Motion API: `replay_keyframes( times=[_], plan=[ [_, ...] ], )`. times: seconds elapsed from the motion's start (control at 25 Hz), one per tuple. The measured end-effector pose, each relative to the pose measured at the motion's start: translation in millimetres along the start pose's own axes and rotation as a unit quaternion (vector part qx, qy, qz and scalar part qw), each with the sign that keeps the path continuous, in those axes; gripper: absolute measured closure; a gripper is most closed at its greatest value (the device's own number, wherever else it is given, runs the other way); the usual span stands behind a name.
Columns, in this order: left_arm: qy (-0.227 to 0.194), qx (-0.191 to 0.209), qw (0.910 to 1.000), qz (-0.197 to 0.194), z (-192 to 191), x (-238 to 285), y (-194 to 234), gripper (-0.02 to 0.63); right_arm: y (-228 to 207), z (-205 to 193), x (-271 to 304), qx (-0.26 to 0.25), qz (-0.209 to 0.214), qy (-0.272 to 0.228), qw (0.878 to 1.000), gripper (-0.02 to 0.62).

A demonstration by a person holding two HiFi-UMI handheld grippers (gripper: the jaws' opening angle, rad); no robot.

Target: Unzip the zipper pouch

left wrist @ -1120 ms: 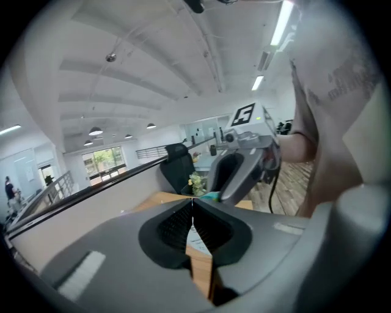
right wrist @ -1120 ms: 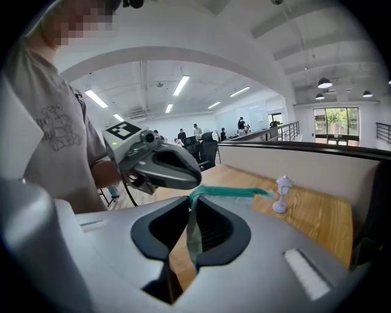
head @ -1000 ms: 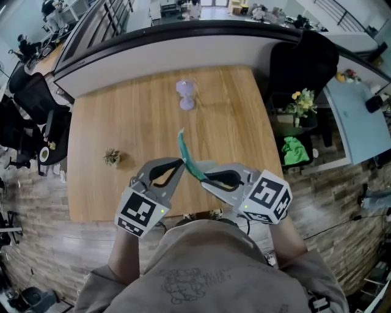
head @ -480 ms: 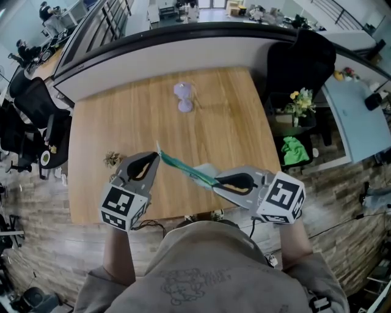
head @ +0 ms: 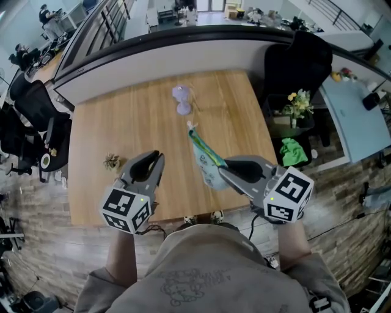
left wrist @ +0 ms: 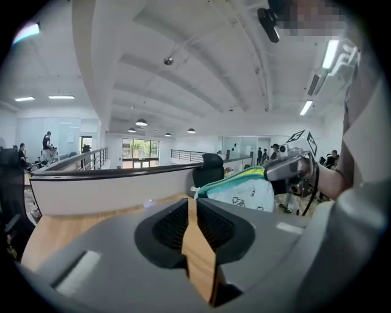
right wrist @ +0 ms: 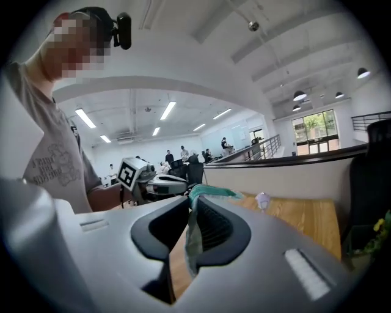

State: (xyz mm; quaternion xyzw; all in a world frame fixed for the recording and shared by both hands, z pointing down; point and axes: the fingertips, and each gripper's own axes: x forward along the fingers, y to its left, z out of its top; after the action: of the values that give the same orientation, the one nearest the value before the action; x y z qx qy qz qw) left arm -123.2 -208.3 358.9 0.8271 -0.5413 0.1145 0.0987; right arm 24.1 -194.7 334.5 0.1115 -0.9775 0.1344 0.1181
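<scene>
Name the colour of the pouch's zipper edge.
The pouch has a green zipper edge with a yellow stripe, clearest in the left gripper view.

The person's left forearm (head: 120,254) and right forearm (head: 292,244) both reach forward. The left gripper (head: 156,156), at 8 o'clock, points toward 1 o'clock. Its jaws have just been opening and stand slightly apart with nothing between them. The right gripper (head: 223,164), at 4 o'clock, points toward 10 o'clock, its jaws clamped on the zipper pouch (head: 206,165).

An open office (mezzanine level): swivel chairs (head: 33,101), railing (head: 109,17), strip lights (right wrist: 85,118).
</scene>
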Motion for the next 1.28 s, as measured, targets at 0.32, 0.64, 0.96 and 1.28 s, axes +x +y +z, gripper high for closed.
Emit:
replay_keyframes(
  times=[0.32,0.64,0.96,1.28],
  plan=[
    [-0.089,0.033,0.9945,0.045,62,-13,14,0.561,-37,53,-28,-0.010,-0.137,-0.104,0.985,0.540],
    [-0.153,0.076,0.9807,0.095,112,-39,18,0.566,-32,100,-52,-0.075,-0.228,-0.182,0.954,0.540],
    [-0.157,0.079,0.9775,0.116,108,-53,18,0.586,-24,99,-66,-0.079,-0.255,-0.203,0.942,0.540],
    [-0.117,0.063,0.9852,0.108,69,-42,9,0.609,-26,61,-51,-0.087,-0.267,-0.140,0.949,0.540]
  ],
)
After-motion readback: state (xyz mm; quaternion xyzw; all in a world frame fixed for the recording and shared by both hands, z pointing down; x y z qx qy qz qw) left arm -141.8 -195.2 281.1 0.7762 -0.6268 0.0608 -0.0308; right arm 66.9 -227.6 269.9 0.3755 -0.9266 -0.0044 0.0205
